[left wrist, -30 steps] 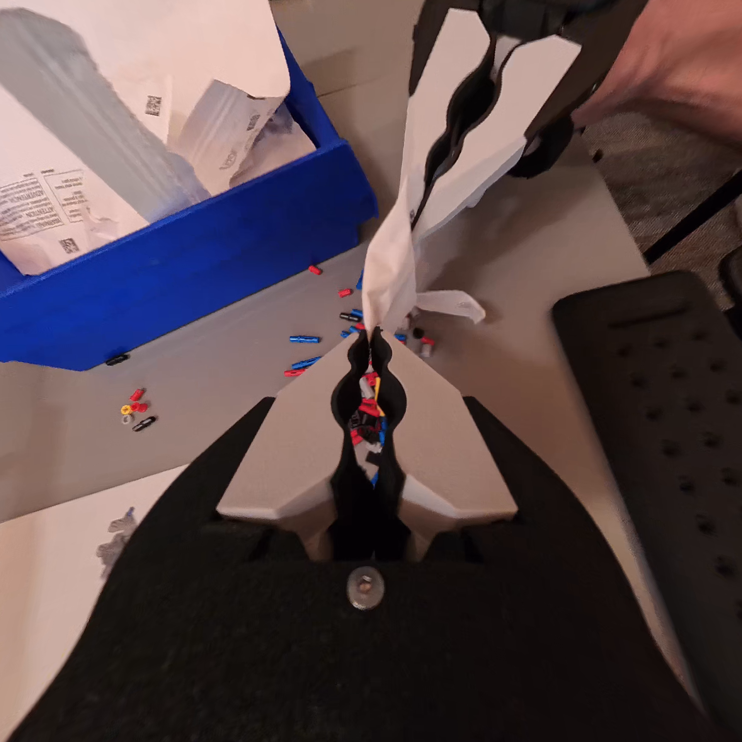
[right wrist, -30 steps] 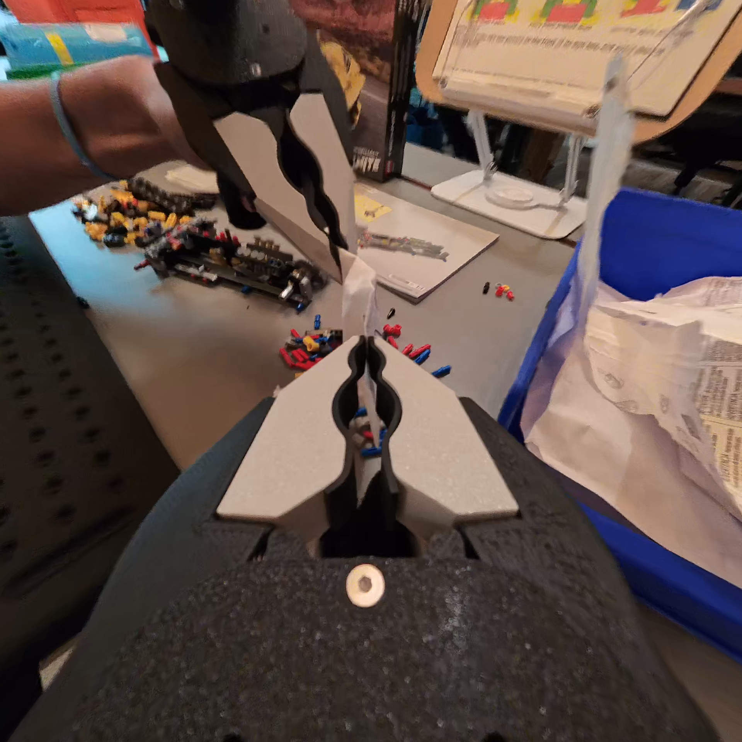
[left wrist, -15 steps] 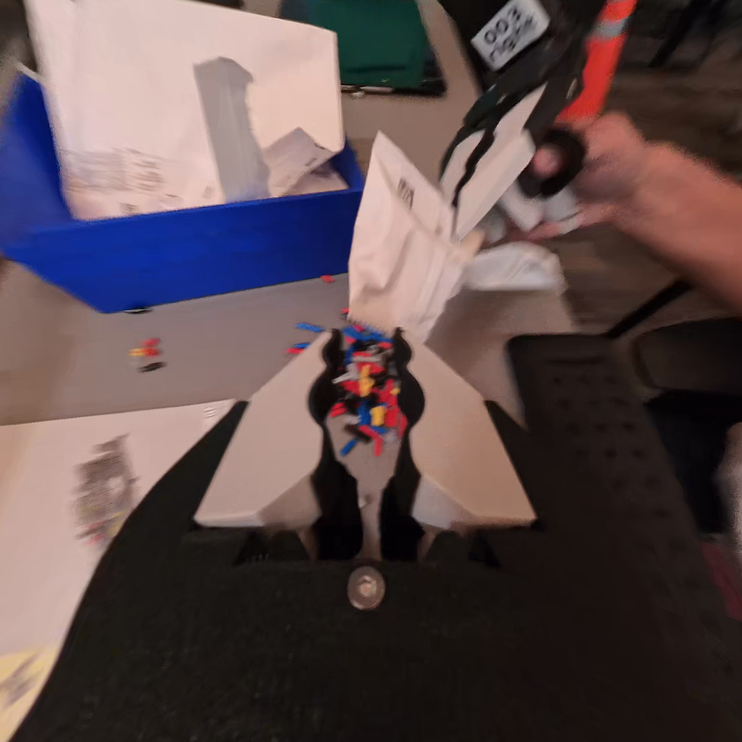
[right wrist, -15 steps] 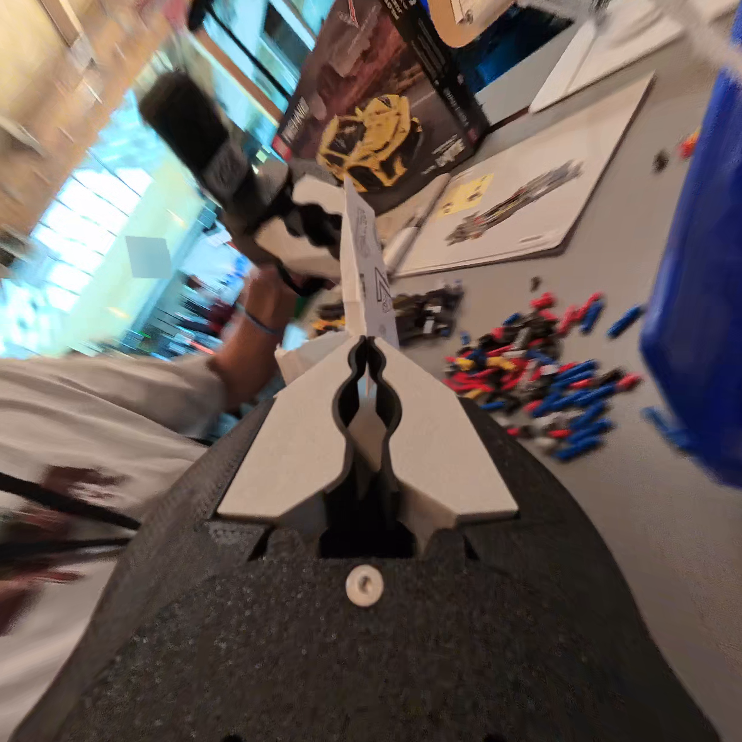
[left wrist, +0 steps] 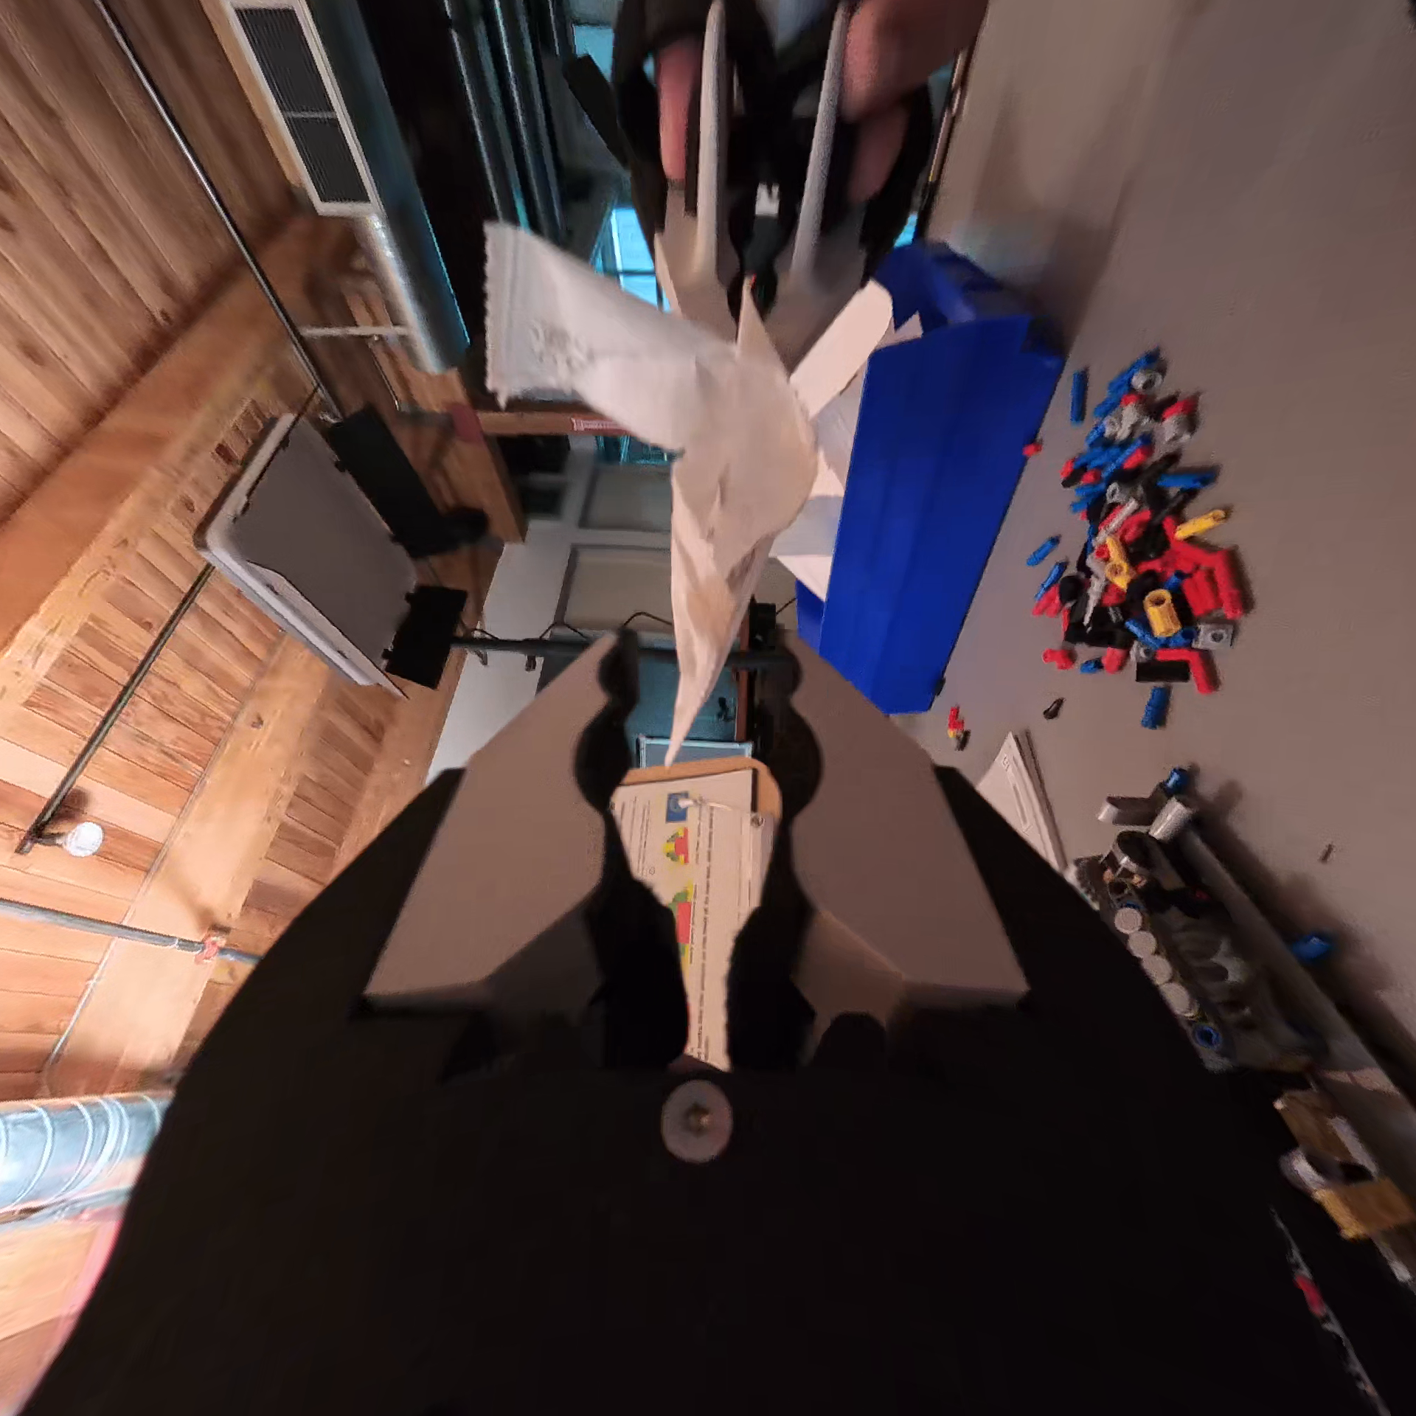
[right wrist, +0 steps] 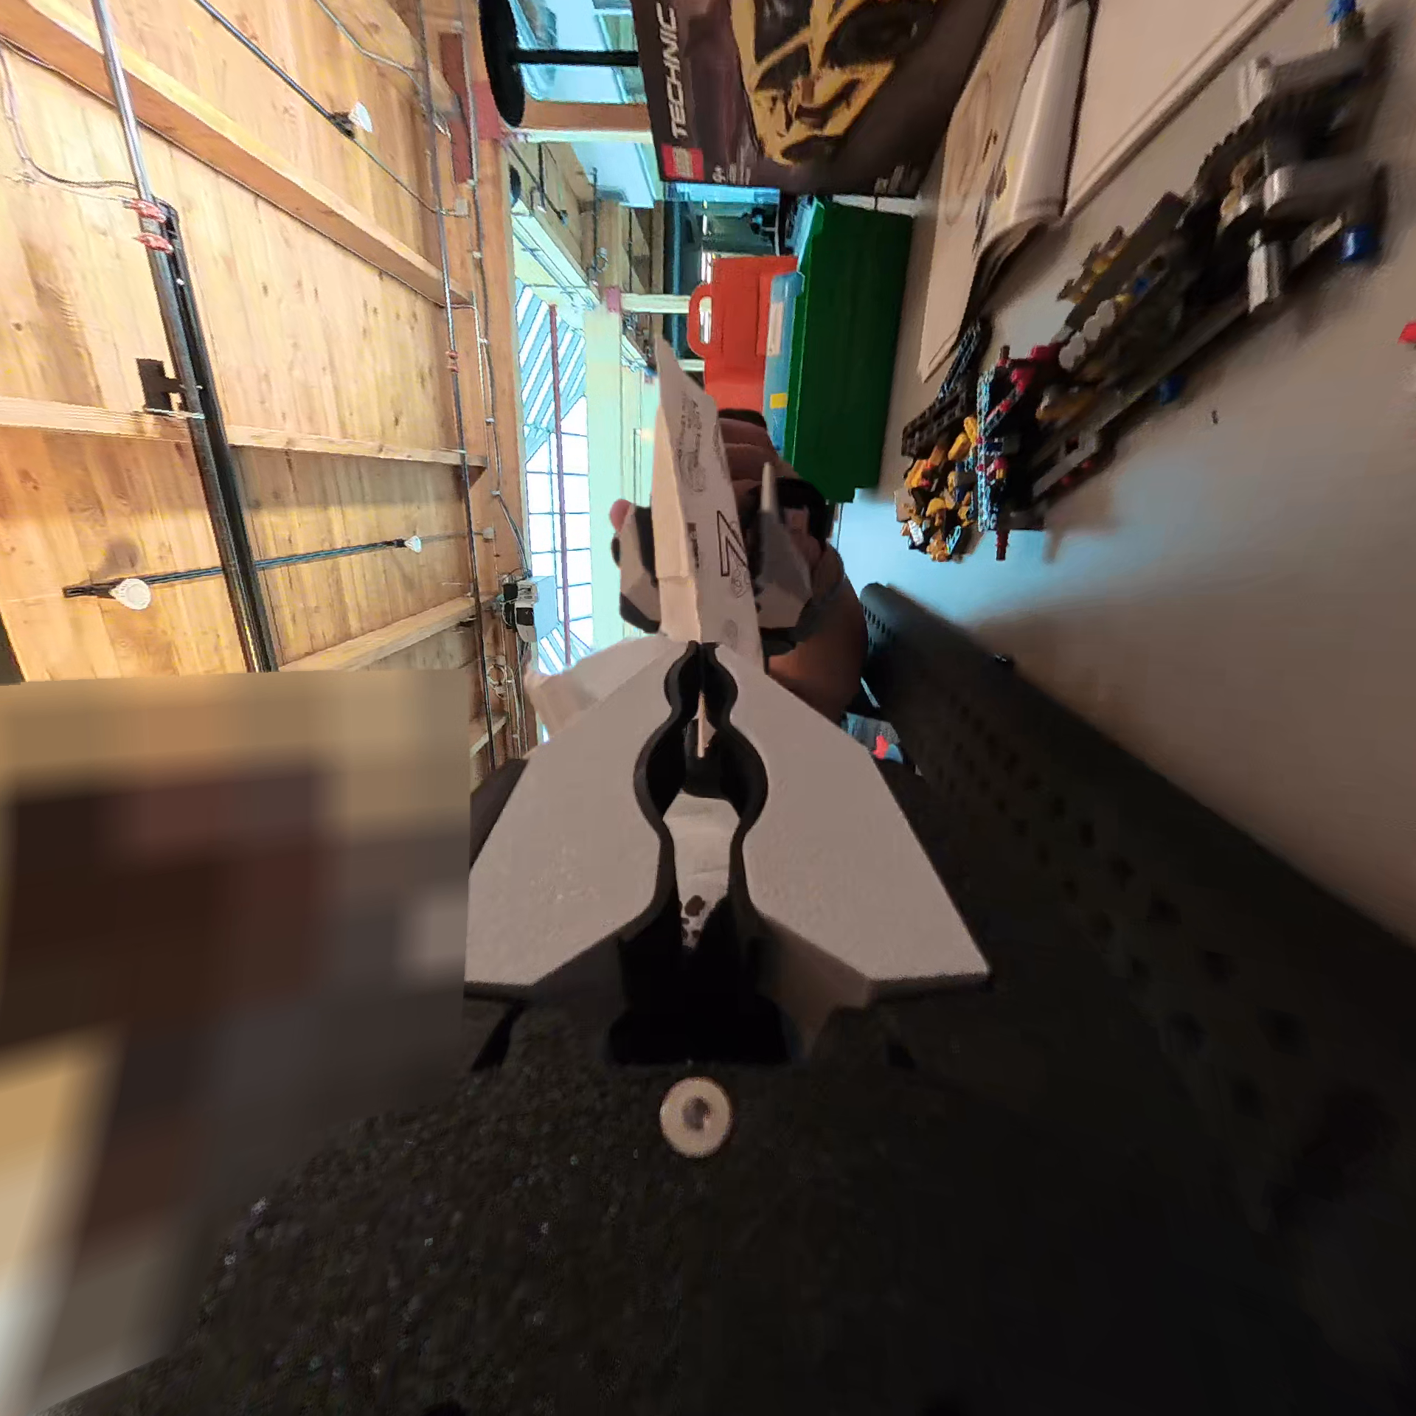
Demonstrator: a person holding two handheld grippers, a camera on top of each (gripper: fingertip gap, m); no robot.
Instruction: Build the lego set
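My right gripper (right wrist: 701, 651) is shut on a white paper parts bag (right wrist: 693, 506) and holds it up in the air. In the left wrist view the bag (left wrist: 689, 398) hangs crumpled from the right gripper (left wrist: 755, 310). Its lower tip dangles between the jaws of my left gripper (left wrist: 705, 651), which is open and not touching it. A pile of loose red, blue, yellow and grey pieces (left wrist: 1142, 567) lies on the grey table (left wrist: 1264, 268). The partly built model (right wrist: 1134, 368) lies on the table, also in the left wrist view (left wrist: 1172, 942).
Both views are rolled sideways. A blue bin (left wrist: 935, 490) with paper bags stands by the pile. The set's box (right wrist: 781, 84) and an open booklet (right wrist: 996, 191) are behind the model. A sheet on a stand (left wrist: 705, 858) shows between my left jaws. A black perforated surface (right wrist: 1073, 804) is at the table's edge. Across from one pair of fingers to the other is roughly 6 cm.
The left gripper has opened and let go of the bag. The right gripper has lifted the bag clear of the table. Both views have swung sideways.
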